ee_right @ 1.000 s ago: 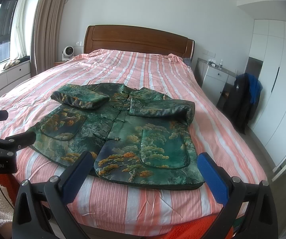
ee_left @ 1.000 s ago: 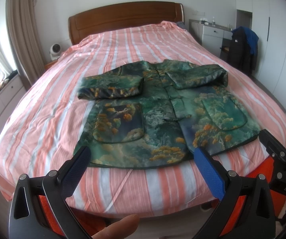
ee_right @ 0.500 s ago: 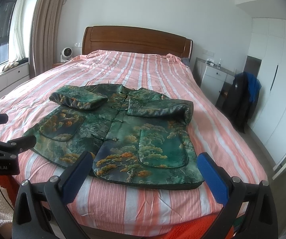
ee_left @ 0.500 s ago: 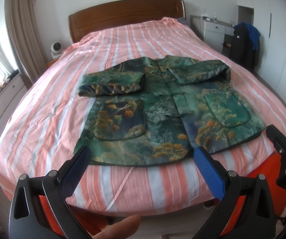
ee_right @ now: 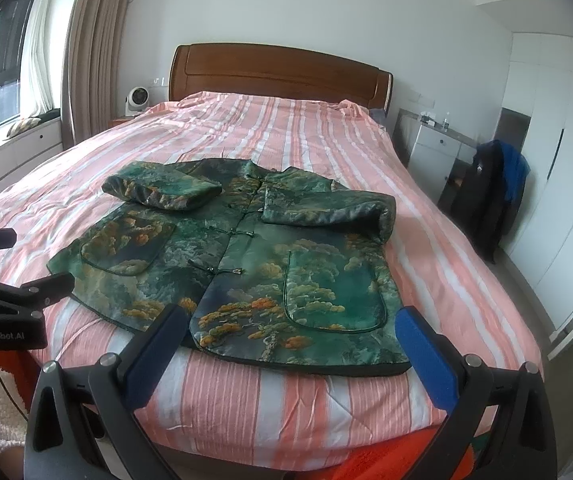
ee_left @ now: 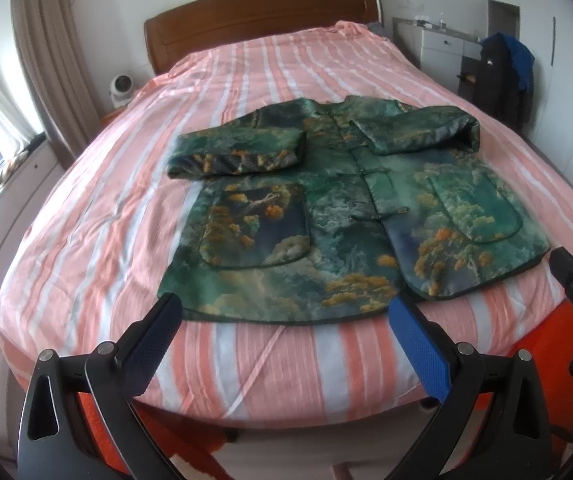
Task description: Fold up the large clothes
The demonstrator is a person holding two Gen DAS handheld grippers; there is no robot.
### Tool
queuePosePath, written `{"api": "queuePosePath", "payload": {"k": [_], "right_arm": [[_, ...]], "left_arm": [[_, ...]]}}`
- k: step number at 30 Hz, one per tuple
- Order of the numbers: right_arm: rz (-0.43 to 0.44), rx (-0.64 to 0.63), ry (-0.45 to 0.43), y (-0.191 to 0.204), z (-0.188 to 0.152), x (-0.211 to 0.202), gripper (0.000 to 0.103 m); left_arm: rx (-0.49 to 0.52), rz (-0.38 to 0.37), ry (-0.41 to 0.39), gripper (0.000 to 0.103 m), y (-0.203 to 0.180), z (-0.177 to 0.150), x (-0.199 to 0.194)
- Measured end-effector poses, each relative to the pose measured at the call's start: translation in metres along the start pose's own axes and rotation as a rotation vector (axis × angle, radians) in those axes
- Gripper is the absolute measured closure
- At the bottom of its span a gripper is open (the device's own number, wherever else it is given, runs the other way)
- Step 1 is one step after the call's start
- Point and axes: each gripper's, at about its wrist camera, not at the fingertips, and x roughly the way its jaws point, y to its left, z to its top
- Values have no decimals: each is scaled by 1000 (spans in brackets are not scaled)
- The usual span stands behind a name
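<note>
A green brocade jacket (ee_left: 326, 216) lies face up on a striped bed (ee_left: 246, 64), collar toward the headboard (ee_right: 278, 72) and hem (ee_right: 298, 360) toward the foot, where both grippers hover over the bed's edge. The left gripper (ee_left: 286, 320) and right gripper (ee_right: 294, 328) are each spread wide and hold nothing. The jacket's long axis runs straight away from them, collar to hem, so the hem is the nearest edge to both. The left gripper stands before the hem's left half, the right gripper before its right corner; neither touches cloth. Both sleeves are already folded in across the chest, the left sleeve (ee_left: 238, 148) and right sleeve (ee_right: 326, 212) lying as padded rolls just beside the button line. The likely next step is lifting the hem toward the collar, each tool taking its own corner. Open bedding stretches beyond the collar, giving room; the thick, slick fabric may slide or spring back.
</note>
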Motion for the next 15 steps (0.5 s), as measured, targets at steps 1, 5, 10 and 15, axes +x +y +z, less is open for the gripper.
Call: {"api": "queuePosePath", "payload": {"k": [1,5,10,15], "right_arm": [[-1,0,2,0,0,1,0],[-1,-1,2,0,0,1,0],[2,-1,4,0,0,2,0],[38,94,21,-33,-3,15,0]], "left_arm": [[1,2,2,0,0,1,1],[8,14,8,0,-1,2,3],[43,-27,29,0,7,5,20],[-97,-200,175,0,97,23,91]]}}
